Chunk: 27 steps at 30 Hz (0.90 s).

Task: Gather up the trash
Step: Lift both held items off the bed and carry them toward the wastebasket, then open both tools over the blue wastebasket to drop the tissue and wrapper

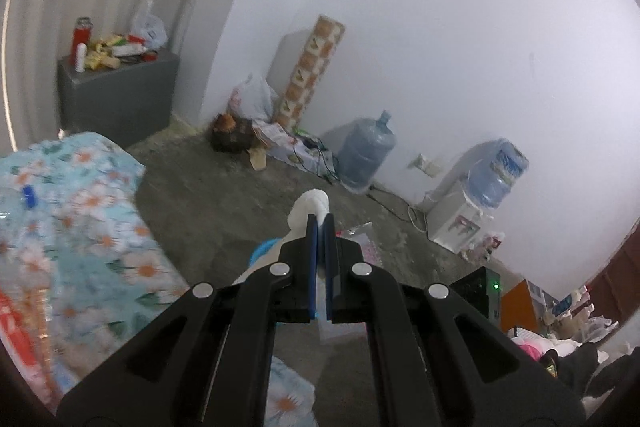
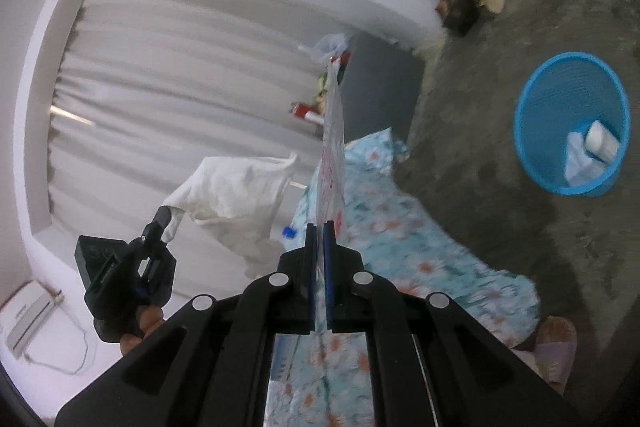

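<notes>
My left gripper (image 1: 321, 223) is shut on a white crumpled bag (image 1: 310, 209) and holds it in the air; the right wrist view shows that gripper (image 2: 164, 217) at lower left with the white bag (image 2: 236, 193) hanging from it. My right gripper (image 2: 320, 227) is shut on a thin plastic wrapper (image 2: 332, 155) with red print, seen edge-on above the bed. A blue mesh trash basket (image 2: 572, 123) stands on the floor at right, with a white cup and paper inside. Its rim (image 1: 262, 251) peeks out behind my left gripper.
A floral bedspread (image 1: 92, 211) with a bottle's blue cap lies at left. A grey cabinet (image 1: 116, 95) carries clutter. Water jugs (image 1: 366, 151), a dispenser (image 1: 460, 219), bags and a patterned box line the wall. A slipper (image 2: 554, 347) lies on the concrete floor.
</notes>
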### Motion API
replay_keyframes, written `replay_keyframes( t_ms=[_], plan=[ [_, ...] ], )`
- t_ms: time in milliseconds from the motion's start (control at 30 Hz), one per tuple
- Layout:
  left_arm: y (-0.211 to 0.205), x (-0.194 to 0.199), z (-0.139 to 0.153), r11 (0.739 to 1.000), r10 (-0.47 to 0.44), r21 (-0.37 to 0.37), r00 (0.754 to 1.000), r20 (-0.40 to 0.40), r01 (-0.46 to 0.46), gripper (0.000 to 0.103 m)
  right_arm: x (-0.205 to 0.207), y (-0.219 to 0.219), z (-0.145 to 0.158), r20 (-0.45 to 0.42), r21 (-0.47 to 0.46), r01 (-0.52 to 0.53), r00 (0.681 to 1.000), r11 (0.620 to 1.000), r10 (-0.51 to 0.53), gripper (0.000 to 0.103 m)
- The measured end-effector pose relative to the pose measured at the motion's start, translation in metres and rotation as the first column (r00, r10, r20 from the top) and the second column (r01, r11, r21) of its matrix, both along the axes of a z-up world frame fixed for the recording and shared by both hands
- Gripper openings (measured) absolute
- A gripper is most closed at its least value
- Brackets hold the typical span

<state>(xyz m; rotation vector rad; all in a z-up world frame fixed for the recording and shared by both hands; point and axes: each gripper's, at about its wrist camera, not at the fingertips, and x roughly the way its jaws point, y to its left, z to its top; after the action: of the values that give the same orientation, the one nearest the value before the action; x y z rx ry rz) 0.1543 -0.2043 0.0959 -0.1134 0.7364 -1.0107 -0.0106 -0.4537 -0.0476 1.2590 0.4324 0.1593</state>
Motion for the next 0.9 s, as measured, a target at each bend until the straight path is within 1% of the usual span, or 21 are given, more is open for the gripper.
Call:
replay_keyframes(
  t_ms=[167, 333, 367, 467, 567, 667, 700, 733, 767, 800, 833, 867, 900],
  plan=[
    [-0.059, 0.012, -0.029, 0.998, -0.055, 0.033, 0.996, -0.069, 0.057, 0.001, -0.012, -0.027, -0.018, -0.046, 0.003, 0.089, 0.995, 0.996, -0.089, 0.004],
    [-0.124, 0.028, -0.065, 0.99, -0.099, 0.082, 0.985, -0.139, 0.111, 0.001, -0.017, -0.059, -0.046, -0.151, -0.04, 0.193, 0.969, 0.98, -0.197, 0.004],
    [-0.143, 0.034, -0.077, 0.987, -0.107, 0.101, 0.982, -0.157, 0.124, 0.001, -0.017, -0.066, -0.054, -0.178, -0.048, 0.206, 0.961, 0.977, -0.211, 0.004],
    [-0.181, 0.048, -0.107, 0.976, -0.113, 0.165, 0.975, -0.192, 0.146, 0.001, -0.011, -0.086, -0.081, -0.262, -0.062, 0.231, 0.935, 0.971, -0.239, 0.004],
    [-0.221, 0.061, -0.143, 0.952, -0.112, 0.259, 0.972, -0.208, 0.165, 0.001, -0.002, -0.103, -0.107, -0.333, -0.066, 0.241, 0.909, 0.968, -0.249, 0.004],
    [-0.252, 0.076, -0.181, 0.921, -0.105, 0.347, 0.971, -0.216, 0.177, 0.002, 0.014, -0.121, -0.142, -0.397, -0.039, 0.223, 0.891, 0.974, -0.22, 0.005],
    [-0.259, 0.081, -0.193, 0.911, -0.097, 0.374, 0.972, -0.214, 0.173, 0.012, 0.019, -0.126, -0.153, -0.419, -0.029, 0.219, 0.883, 0.975, -0.211, 0.006],
    [-0.269, 0.086, -0.209, 0.897, -0.093, 0.403, 0.97, -0.223, 0.179, 0.035, 0.025, -0.13, -0.165, -0.45, -0.028, 0.213, 0.87, 0.977, -0.203, 0.008],
    [-0.272, 0.089, -0.22, 0.886, -0.089, 0.427, 0.969, -0.232, 0.184, 0.048, 0.029, -0.133, -0.176, -0.489, -0.033, 0.211, 0.849, 0.977, -0.2, 0.021],
    [-0.277, 0.091, -0.233, 0.869, -0.076, 0.46, 0.968, -0.237, 0.181, 0.054, 0.033, -0.137, -0.185, -0.524, -0.041, 0.212, 0.828, 0.976, -0.201, 0.037],
    [-0.28, 0.093, -0.241, 0.859, -0.075, 0.477, 0.968, -0.24, 0.184, 0.054, 0.036, -0.14, -0.195, -0.558, -0.055, 0.214, 0.804, 0.975, -0.208, 0.042],
    [-0.281, 0.092, -0.248, 0.846, -0.079, 0.497, 0.967, -0.243, 0.194, 0.054, 0.037, -0.142, -0.203, -0.585, -0.074, 0.213, 0.782, 0.974, -0.215, 0.044],
    [-0.281, 0.091, -0.251, 0.839, -0.081, 0.506, 0.966, -0.246, 0.2, 0.054, 0.038, -0.144, -0.208, -0.608, -0.086, 0.214, 0.763, 0.973, -0.221, 0.044]
  ],
)
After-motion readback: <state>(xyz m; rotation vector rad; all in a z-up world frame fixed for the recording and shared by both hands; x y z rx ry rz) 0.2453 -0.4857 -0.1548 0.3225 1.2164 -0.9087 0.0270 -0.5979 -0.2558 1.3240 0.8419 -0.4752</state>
